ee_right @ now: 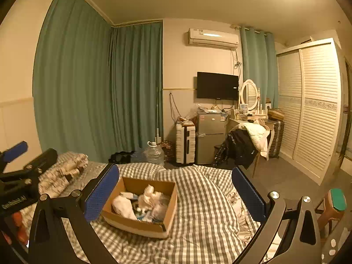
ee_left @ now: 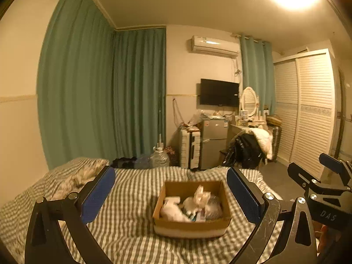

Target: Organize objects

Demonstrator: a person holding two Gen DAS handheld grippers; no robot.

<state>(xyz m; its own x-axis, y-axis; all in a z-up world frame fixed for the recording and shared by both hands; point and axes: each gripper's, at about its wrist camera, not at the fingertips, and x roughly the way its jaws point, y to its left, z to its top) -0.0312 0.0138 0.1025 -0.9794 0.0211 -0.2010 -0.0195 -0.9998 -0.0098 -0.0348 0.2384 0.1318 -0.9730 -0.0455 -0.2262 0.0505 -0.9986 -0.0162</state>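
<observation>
A brown cardboard box (ee_left: 193,224) sits on the checked bed cover (ee_left: 132,198), holding several white and clear items (ee_left: 193,204). My left gripper (ee_left: 173,195) is open and empty, held above the bed, its blue pads either side of the box in view. The box also shows in the right wrist view (ee_right: 143,224), low and left of centre. My right gripper (ee_right: 176,195) is open and empty, with the box by its left pad (ee_right: 99,193). Each gripper appears at the edge of the other's view, the right one (ee_left: 325,182) and the left one (ee_right: 17,169).
A crumpled patterned cloth (ee_right: 63,171) lies on the bed's left side. Beyond the bed foot stand a water jug (ee_left: 159,157), a white suitcase (ee_left: 190,147), a small fridge (ee_left: 214,140) and a chair draped in clothes (ee_left: 253,145). A stool (ee_right: 332,209) stands at the right.
</observation>
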